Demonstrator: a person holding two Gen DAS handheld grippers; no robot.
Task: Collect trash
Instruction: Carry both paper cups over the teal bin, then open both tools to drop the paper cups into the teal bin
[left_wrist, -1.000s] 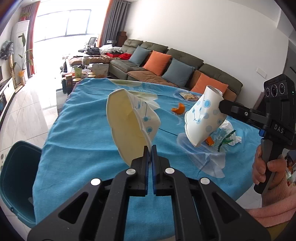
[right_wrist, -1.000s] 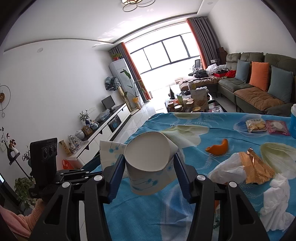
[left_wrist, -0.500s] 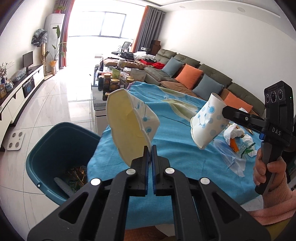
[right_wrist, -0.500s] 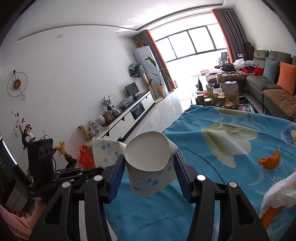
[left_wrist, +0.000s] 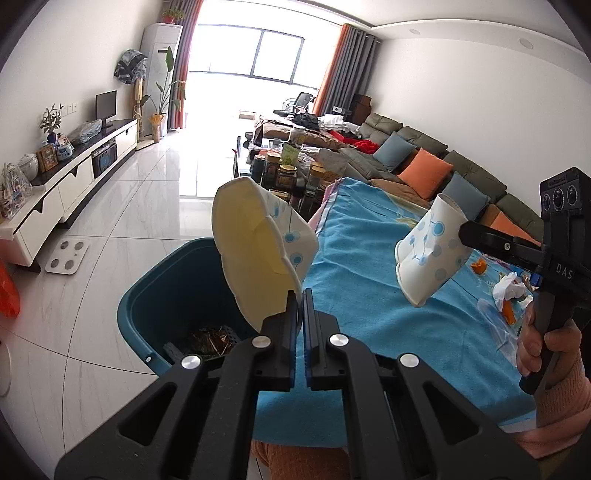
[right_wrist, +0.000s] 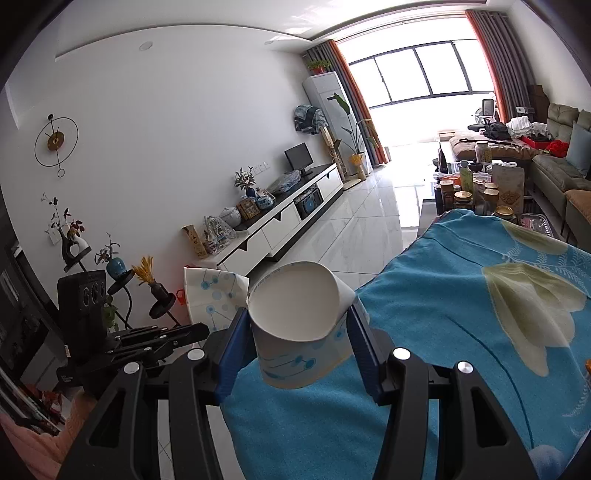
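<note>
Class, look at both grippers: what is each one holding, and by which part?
The left gripper pinches a flattened paper cup by its rim edge. The right gripper clamps a second paper cup across its side walls.

White letters "DAS" printed on the black body of the right gripper, seen from the left wrist view. Small lettering above its three round lenses, too small to read. No other legible text, labels or numbers anywhere.

Both cups swung off the table toward 9 o'clock: flattened cup now carried over teal bin; round cup brought to table edge.
</note>
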